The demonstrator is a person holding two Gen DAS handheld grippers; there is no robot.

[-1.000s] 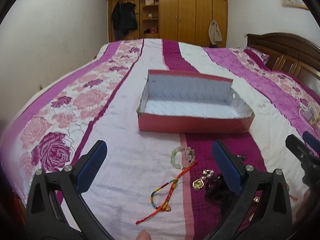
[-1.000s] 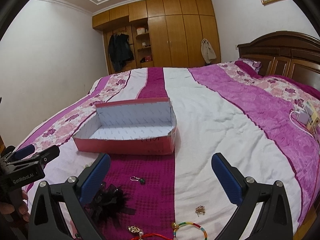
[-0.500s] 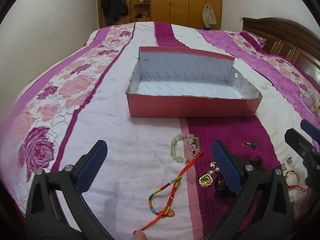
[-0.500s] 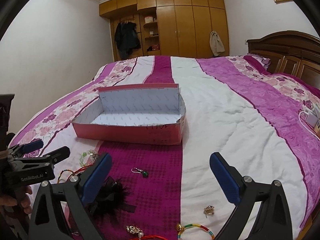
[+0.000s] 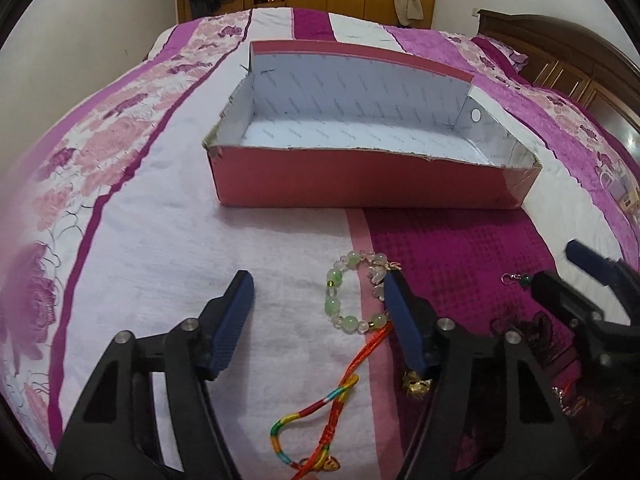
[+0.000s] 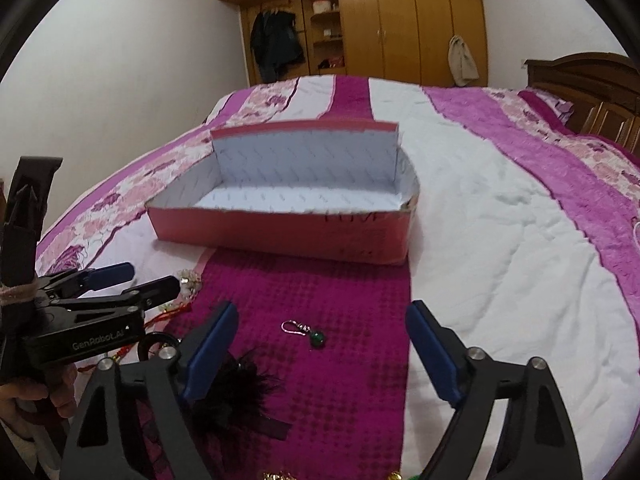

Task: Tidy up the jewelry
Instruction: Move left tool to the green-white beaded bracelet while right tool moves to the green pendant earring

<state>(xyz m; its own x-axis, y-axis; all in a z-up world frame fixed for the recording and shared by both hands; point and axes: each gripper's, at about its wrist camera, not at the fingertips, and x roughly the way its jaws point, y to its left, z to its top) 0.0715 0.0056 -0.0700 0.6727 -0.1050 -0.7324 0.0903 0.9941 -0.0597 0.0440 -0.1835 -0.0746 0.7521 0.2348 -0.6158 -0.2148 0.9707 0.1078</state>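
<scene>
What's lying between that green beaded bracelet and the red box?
Nothing: only bare bedspread between green beaded bracelet and red cardboard box, in the left wrist view.

Matt red cardboard box (image 5: 360,178), glossy glass-like bead bracelet (image 5: 352,292), quilted cloth bedspread (image 6: 500,240), polished wooden wardrobe (image 6: 400,20)

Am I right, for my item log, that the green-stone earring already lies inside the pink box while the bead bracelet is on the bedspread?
Not quite: the green-stone earring lies on the bedspread, in front of the pink box, which looks empty. The right wrist view shows it. The bead bracelet is on the bedspread.
</scene>
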